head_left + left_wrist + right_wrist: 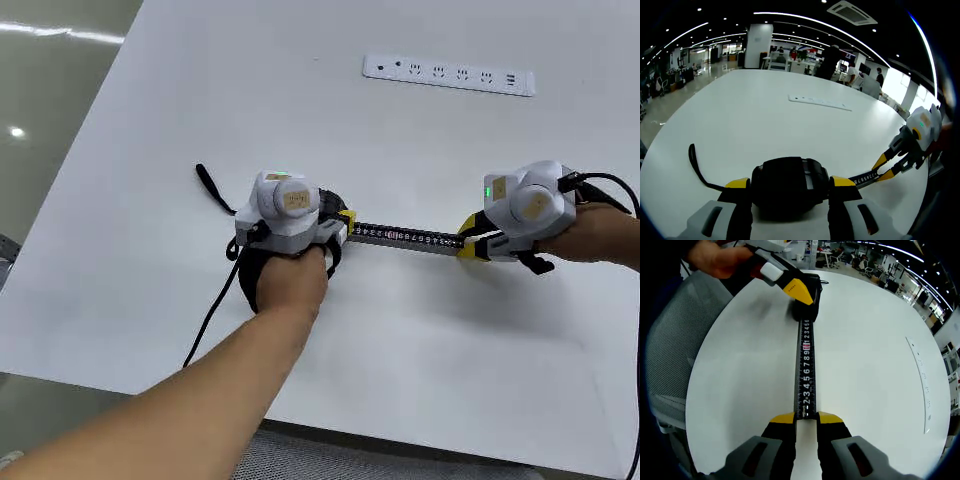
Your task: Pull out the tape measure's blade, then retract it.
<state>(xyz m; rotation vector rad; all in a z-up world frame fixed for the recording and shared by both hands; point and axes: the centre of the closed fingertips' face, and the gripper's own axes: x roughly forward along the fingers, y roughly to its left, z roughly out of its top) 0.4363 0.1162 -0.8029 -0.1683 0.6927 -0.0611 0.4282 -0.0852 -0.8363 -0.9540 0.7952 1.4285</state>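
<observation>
Tape measure (790, 187): black case (812, 290) rests on the white table (150, 250), left of centre in the head view; blade (405, 237) is drawn out a short way and runs level, just above the tabletop, toward the right.
Left gripper (345, 225): jaws closed on the case from both sides, yellow tips against its flanks; blade mouth faces the other gripper.
Right gripper (805, 417): jaws narrow, pinching the blade's free end between yellow tips; whether the end hook itself is caught cannot be told.
Stage: judged mid-pull; retraction not yet begun.
Risk, slip: a thin, smooth blade in a narrow pinch may slide free; the spring would then whip it back into the case.
Risk, twist: a pull off the blade's line could turn the case in the left jaws or kink the blade.
Risk, retraction: letting go outright, rather than walking the end back, invites a hard snap at the mouth.
Edges: near table edge lies close below both hands; left edge slants away beyond the strap (212, 188).
Open room: bare tabletop extends rightward along the pull line; power strip (448, 75) sits well apart at the far side; cable (212, 310) trails over the near edge and could snag.
</observation>
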